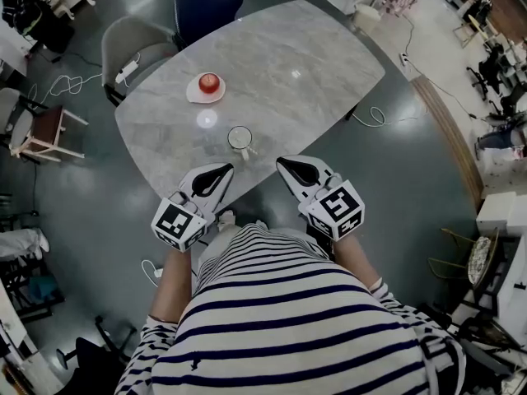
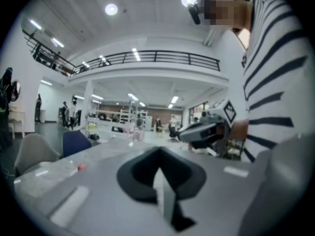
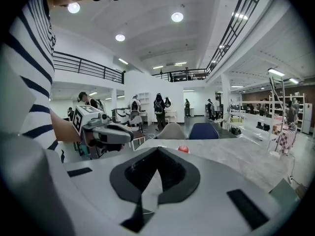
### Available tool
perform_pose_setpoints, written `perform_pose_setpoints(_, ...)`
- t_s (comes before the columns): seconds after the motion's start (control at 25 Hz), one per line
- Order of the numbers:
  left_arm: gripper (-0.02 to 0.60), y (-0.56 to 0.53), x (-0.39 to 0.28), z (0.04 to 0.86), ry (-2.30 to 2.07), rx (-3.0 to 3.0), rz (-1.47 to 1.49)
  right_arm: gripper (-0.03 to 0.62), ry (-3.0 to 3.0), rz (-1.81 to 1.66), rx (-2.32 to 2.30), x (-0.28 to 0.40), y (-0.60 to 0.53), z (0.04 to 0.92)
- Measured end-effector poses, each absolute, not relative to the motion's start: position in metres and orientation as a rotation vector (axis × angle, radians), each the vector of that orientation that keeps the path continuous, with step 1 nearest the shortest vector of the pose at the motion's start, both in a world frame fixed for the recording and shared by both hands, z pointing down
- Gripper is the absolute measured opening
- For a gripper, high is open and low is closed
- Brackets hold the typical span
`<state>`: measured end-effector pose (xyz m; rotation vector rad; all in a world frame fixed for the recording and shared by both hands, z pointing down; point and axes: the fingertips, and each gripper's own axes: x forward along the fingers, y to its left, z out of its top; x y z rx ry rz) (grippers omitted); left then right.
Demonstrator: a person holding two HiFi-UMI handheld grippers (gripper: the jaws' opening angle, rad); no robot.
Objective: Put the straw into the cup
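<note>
I hold left gripper (image 1: 224, 171) and right gripper (image 1: 288, 165), fingers closed and empty, at the desk's (image 1: 313, 81) 6 o'clock edge, cup (image 1: 240, 138) at 12 o'clock, straw not discernible, so I inspect the cup before committing.

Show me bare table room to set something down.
The grey marble table is bare across its right half, from the pale round cup to the right edge. The left-centre is crowded: white plate with a round red object, then the cup, with the left gripper and right gripper at the near edge.
</note>
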<state>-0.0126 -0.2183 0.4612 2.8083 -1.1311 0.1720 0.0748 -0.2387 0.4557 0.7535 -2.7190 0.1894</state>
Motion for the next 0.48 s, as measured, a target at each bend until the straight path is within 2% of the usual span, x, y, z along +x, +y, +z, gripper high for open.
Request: perform_pose_setpoints(0.48,0.006,-0.2186,-0.0078,0.465,-1.12,2.804,0.203,0.005,-2.72,0.172,0.756,0.0804,-0.2432,0.4557)
